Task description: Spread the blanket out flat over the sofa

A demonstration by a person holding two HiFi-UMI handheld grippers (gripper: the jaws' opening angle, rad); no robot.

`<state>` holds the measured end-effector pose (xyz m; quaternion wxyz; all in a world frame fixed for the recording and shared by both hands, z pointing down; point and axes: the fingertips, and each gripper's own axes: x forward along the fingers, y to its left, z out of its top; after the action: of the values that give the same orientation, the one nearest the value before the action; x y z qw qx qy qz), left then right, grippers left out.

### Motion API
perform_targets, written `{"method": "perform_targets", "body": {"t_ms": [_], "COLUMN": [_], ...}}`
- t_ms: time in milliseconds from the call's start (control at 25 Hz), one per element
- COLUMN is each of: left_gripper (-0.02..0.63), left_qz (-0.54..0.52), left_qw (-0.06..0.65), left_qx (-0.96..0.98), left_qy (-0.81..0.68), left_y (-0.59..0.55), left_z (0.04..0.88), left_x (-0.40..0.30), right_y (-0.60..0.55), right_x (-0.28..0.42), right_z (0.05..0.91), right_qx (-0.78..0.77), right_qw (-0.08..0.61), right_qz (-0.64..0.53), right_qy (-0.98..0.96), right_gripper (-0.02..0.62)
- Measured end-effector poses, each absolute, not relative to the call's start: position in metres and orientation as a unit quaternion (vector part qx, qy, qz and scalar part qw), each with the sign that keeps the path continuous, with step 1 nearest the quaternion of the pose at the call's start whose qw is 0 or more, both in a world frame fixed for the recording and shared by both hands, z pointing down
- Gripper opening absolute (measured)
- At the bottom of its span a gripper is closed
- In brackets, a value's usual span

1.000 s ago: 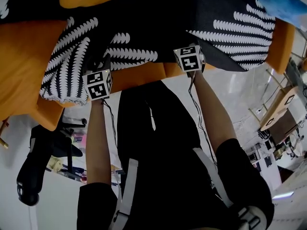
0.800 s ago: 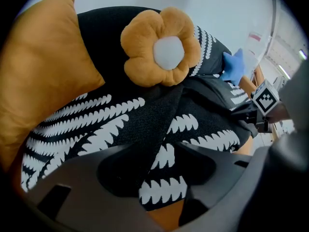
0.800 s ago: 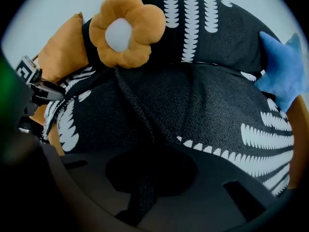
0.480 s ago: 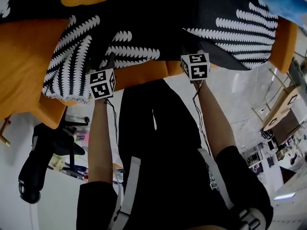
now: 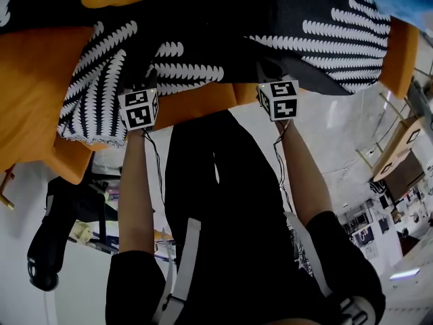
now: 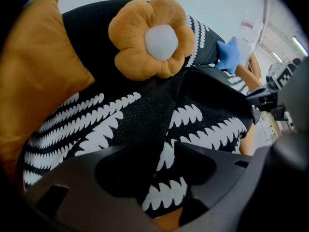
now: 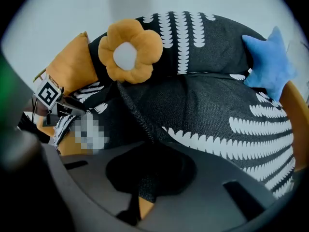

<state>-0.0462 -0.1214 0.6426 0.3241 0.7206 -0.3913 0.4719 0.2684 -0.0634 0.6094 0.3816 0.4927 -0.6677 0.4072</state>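
Note:
A black blanket (image 5: 203, 39) with white leaf stripes lies rumpled over the orange sofa (image 5: 34, 93). My left gripper (image 5: 147, 85) sits at the blanket's front edge. In the left gripper view this gripper (image 6: 161, 154) is open, its jaws wide apart with a hanging flap of blanket (image 6: 120, 115) between them. My right gripper (image 5: 265, 76) is further right along the same edge. In the right gripper view it (image 7: 145, 180) is shut on a pinched fold of blanket (image 7: 207, 105), which runs up as a taut ridge.
An orange flower cushion (image 6: 152, 37) and a blue star cushion (image 7: 270, 64) rest on the blanket by the sofa back. An orange pillow (image 6: 38, 81) leans at the left end. A black office chair (image 5: 61, 208) stands left of me and wooden furniture (image 5: 392, 147) to the right.
The right gripper has moved right and back toward me, drawing the blanket's edge with it. The left gripper has shifted slightly up toward the sofa.

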Motion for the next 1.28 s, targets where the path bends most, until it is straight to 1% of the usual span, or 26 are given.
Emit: {"method": "perform_targets", "body": {"t_ms": [280, 360, 400, 440, 480, 520, 600, 800, 1080, 1280], "left_gripper": [0.225, 0.224, 0.213, 0.165, 0.101, 0.066, 0.045, 0.034, 0.034, 0.034], "left_qz": [0.531, 0.535, 0.539, 0.543, 0.546, 0.547, 0.545, 0.543, 0.537, 0.521], "left_qw": [0.279, 0.279, 0.278, 0.273, 0.266, 0.259, 0.248, 0.257, 0.273, 0.288], "left_qx": [0.731, 0.729, 0.727, 0.724, 0.722, 0.722, 0.726, 0.727, 0.728, 0.731], "left_qy": [-0.325, -0.322, -0.324, -0.327, -0.332, -0.336, -0.339, -0.334, -0.327, -0.334], "left_y": [-0.111, -0.111, -0.111, -0.111, -0.111, -0.111, -0.111, -0.095, -0.038, -0.02], "left_z": [0.655, 0.659, 0.662, 0.665, 0.665, 0.665, 0.662, 0.648, 0.649, 0.638], "left_x": [-0.049, -0.054, -0.059, -0.064, -0.069, -0.073, -0.076, -0.085, -0.108, -0.104], "right_y": [-0.057, -0.054, -0.051, -0.048, -0.044, -0.041, -0.036, -0.024, 0.018, 0.039], "right_x": [0.273, 0.266, 0.262, 0.258, 0.255, 0.253, 0.251, 0.238, 0.216, 0.222], "right_z": [0.605, 0.608, 0.611, 0.613, 0.614, 0.614, 0.611, 0.603, 0.606, 0.607], "right_qx": [0.49, 0.491, 0.492, 0.493, 0.493, 0.493, 0.493, 0.491, 0.495, 0.502], "right_qw": [0.38, 0.379, 0.379, 0.379, 0.38, 0.38, 0.377, 0.376, 0.373, 0.371], "right_qz": [0.405, 0.406, 0.408, 0.41, 0.412, 0.414, 0.416, 0.414, 0.416, 0.415], "right_qy": [-0.672, -0.671, -0.669, -0.667, -0.665, -0.665, -0.665, -0.668, -0.665, -0.662], "right_gripper": [0.026, 0.026, 0.026, 0.026, 0.026, 0.026, 0.026, 0.026, 0.026, 0.026]}}
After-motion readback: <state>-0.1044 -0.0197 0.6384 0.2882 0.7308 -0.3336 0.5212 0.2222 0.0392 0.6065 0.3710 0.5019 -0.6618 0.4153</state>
